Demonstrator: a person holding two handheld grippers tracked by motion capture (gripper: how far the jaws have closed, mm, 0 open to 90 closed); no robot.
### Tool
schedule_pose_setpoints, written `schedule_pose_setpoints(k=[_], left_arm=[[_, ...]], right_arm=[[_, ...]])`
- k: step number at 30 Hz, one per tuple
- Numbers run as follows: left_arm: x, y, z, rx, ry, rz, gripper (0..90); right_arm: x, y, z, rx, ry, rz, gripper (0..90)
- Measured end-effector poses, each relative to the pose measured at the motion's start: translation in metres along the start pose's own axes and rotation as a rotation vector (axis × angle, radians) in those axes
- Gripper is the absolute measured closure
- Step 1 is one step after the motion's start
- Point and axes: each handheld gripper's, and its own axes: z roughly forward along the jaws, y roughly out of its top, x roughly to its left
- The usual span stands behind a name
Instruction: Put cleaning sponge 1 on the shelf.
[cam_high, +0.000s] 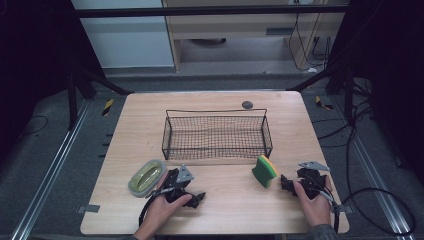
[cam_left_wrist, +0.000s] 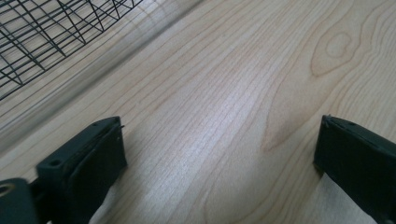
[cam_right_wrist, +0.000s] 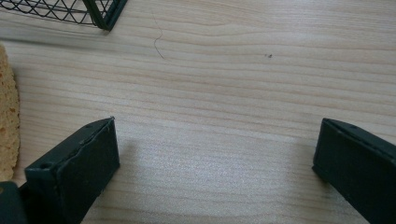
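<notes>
In the lower left of the high view the left gripper (cam_high: 199, 199), matte black with a grey three-cornered plate on top, lies on the table (cam_high: 230, 200) with its jaws spread wide and holding nothing; its own view shows only pale, fine-grained wood between them. In the lower right, the right gripper (cam_high: 284, 182) rests on the wood, its blocky jaws as far apart and equally empty.

Just beside the right gripper's jaws stands the sponge (cam_high: 264, 171), a wavy-edged slab on edge with a green scouring face and yellow foam; its porous yellow side shows at the left edge of the right gripper view (cam_right_wrist: 8, 116). Near the left gripper lies an oval, olive-green dish (cam_high: 147, 177) with a pale rim. Mid-frame sits a rectangular black wire-mesh basket (cam_high: 217, 111), open-topped.
</notes>
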Motion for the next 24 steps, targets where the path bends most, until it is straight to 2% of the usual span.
schedule_pose_setpoints(k=[5, 8, 9, 10, 13, 15, 17, 18, 21, 22, 23, 24], left_arm=[[0.002, 0.001, -0.009, -0.015, 0.004, -0.003, 3.0], [0.005, 0.002, -0.030, -0.062, 0.031, -0.011, 3.2], [0.005, 0.002, -0.030, -0.062, 0.031, -0.011, 3.2], [0.008, 0.002, -0.042, -0.083, 0.045, -0.024, 3.7], [0.011, 0.005, -0.051, -0.089, 0.066, -0.019, 4.6], [0.017, 0.010, -0.061, -0.065, 0.109, 0.014, 4.8], [0.028, 0.018, -0.078, -0.025, 0.138, 0.038, 5.2], [0.028, 0.018, -0.078, -0.025, 0.138, 0.038, 5.2], [0.039, 0.024, -0.094, 0.008, 0.153, 0.045, 5.2], [0.048, 0.026, -0.104, 0.029, 0.161, 0.034, 5.2], [0.048, 0.026, -0.104, 0.029, 0.161, 0.034, 5.2], [0.055, 0.027, -0.112, 0.061, 0.186, 0.044, 5.5]], right_arm=[[0.000, 0.000, 0.000, 0.000, 0.001, -0.004, 0.5], [0.000, -0.001, -0.001, -0.001, 0.009, -0.010, 0.5], [0.000, -0.001, -0.001, -0.001, 0.009, -0.010, 0.5], [0.000, -0.001, -0.001, -0.001, 0.014, -0.016, 0.5], [-0.001, -0.001, -0.001, 0.000, 0.017, -0.020, 0.5], [-0.001, -0.001, -0.001, 0.004, 0.019, -0.023, 0.5], [-0.001, -0.001, -0.002, 0.005, 0.023, -0.026, 0.8], [-0.001, -0.001, -0.002, 0.006, 0.023, -0.029, 0.9], [-0.001, -0.002, -0.002, 0.005, 0.030, -0.036, 0.9], [-0.002, -0.002, -0.002, 0.003, 0.035, -0.040, 0.9], [-0.002, -0.002, -0.002, 0.003, 0.035, -0.040, 0.9], [-0.003, -0.002, -0.002, -0.001, 0.041, -0.049, 0.8]])
